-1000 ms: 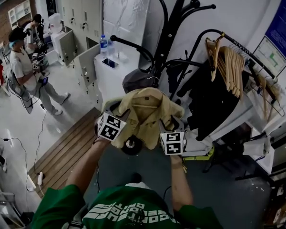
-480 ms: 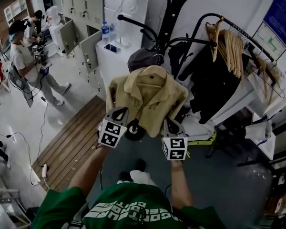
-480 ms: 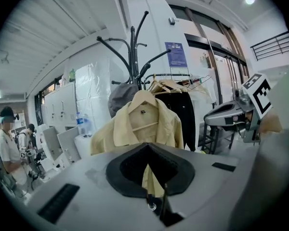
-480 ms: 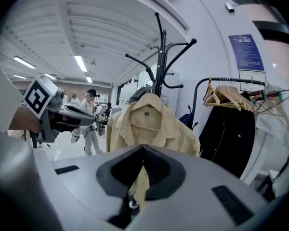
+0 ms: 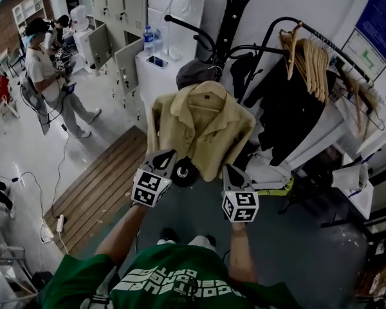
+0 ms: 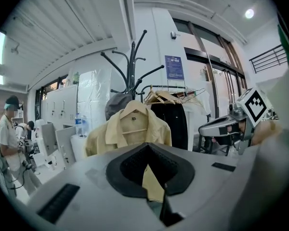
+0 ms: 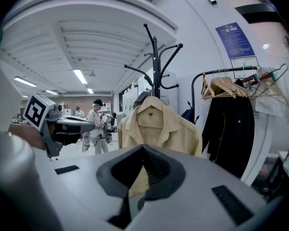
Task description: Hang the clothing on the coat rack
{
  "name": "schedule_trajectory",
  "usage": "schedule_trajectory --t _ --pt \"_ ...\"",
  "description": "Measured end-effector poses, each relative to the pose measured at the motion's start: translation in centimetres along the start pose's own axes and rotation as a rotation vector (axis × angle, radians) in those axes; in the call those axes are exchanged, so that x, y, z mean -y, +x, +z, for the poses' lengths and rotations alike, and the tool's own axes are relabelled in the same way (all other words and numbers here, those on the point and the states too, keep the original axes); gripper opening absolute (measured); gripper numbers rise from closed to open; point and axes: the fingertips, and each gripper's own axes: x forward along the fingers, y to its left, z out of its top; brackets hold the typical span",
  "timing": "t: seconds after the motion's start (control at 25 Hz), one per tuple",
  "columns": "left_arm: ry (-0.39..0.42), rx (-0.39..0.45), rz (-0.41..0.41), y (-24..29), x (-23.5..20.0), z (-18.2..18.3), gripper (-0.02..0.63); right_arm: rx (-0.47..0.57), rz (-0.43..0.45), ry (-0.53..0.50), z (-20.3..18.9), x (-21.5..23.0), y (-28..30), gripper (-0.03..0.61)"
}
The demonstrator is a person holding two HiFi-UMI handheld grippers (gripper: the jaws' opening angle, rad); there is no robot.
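Observation:
A tan shirt (image 5: 202,131) hangs on a wooden hanger from the black coat rack (image 5: 228,24), just below a grey hat (image 5: 196,73). My left gripper (image 5: 167,154) is below the shirt's left hem and my right gripper (image 5: 230,169) below its right hem; both are drawn back from the cloth. Each is shut with nothing held. In the left gripper view the whole shirt (image 6: 127,131) shows beyond the closed left gripper (image 6: 147,147), under the coat rack (image 6: 131,66). The right gripper view shows the same shirt (image 7: 156,126) past the closed right gripper (image 7: 143,149).
A garment rail with wooden hangers (image 5: 309,56) and a black coat (image 5: 289,118) stands to the right of the rack. A white cabinet with a water bottle (image 5: 149,40) is at the back left. People (image 5: 45,76) stand far left. A wooden floor panel (image 5: 96,192) lies lower left.
Both grippers were up at the shirt with jaws open; they have shut and pulled back below it. The shirt stays hanging on the rack.

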Motion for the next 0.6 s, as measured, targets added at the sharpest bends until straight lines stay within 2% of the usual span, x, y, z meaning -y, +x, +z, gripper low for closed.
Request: schedule_trajectory --t 0.16,0.6 --pt "-0.009 0.007 0.012 0.0 1.5 -0.2 0.005 0.006 0.037 -0.012 -0.6 0.5 -0.9 0.008" --pt "-0.034 -0.006 0.056 2.0 6.6 -0.3 0.005 -0.019 0.101 -0.015 -1.9 5.4 -3.2 0.008"
